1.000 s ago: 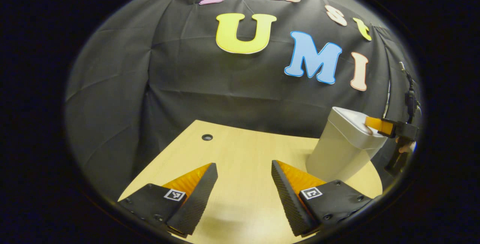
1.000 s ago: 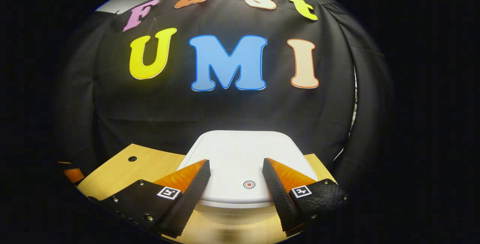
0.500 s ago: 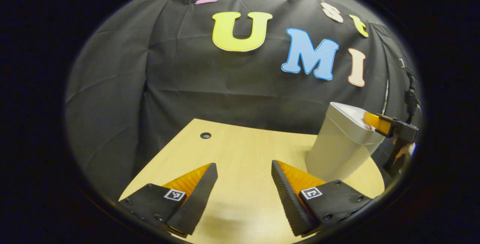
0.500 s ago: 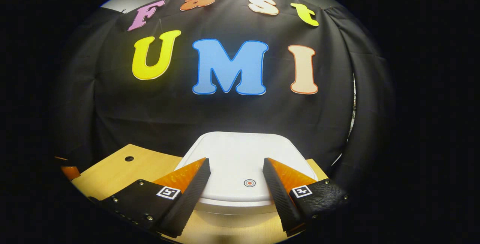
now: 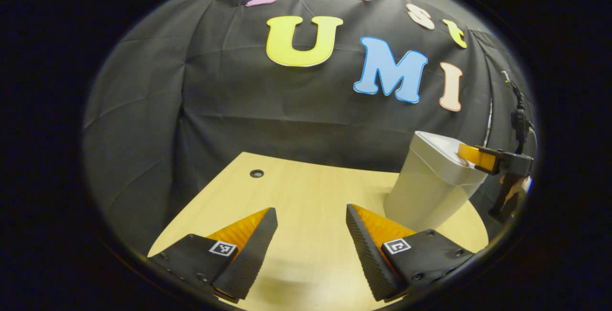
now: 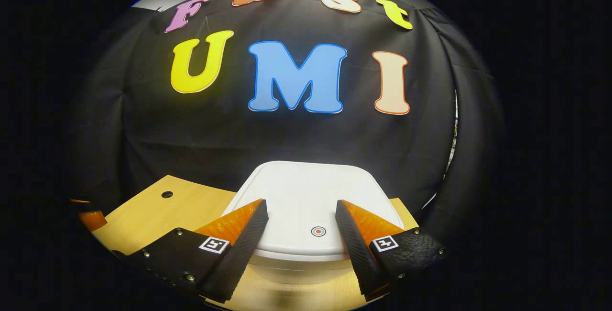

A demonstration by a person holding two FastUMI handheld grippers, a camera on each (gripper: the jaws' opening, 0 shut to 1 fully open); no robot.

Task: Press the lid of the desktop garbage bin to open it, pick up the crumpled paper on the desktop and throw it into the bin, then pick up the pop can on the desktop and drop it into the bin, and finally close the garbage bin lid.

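- Hovering over the front edge of the garbage bin (image 6: 306,253), the right gripper (image 6: 301,215) has its jaws spread apart with nothing between them; its fingertips (image 6: 258,210) lie low over the lid (image 6: 311,191), and contact cannot be told from the right gripper view.
- Between those fingers, near the lid's front edge, sits a small round press mark (image 6: 318,231); that reads as the place to push.
- Seen from the left gripper view, the right gripper (image 5: 471,156) reaches in over the bin's (image 5: 425,196) top from its far side.
- The left gripper (image 5: 311,217) is likewise released and empty, held above bare tabletop (image 5: 296,186) well to the near side of the bin.
- Handling, as a judgement: the bin looks like light, smooth, stiff plastic standing free on the table, so a sideways shove could slide or tip it. A straight downward press on the mark, one fingertip rather than a pinch, seems safest.
- The lid lies flat and closed on the bin.
- Beyond the bin, a small dark hole (image 5: 256,173) marks the table's far corner.
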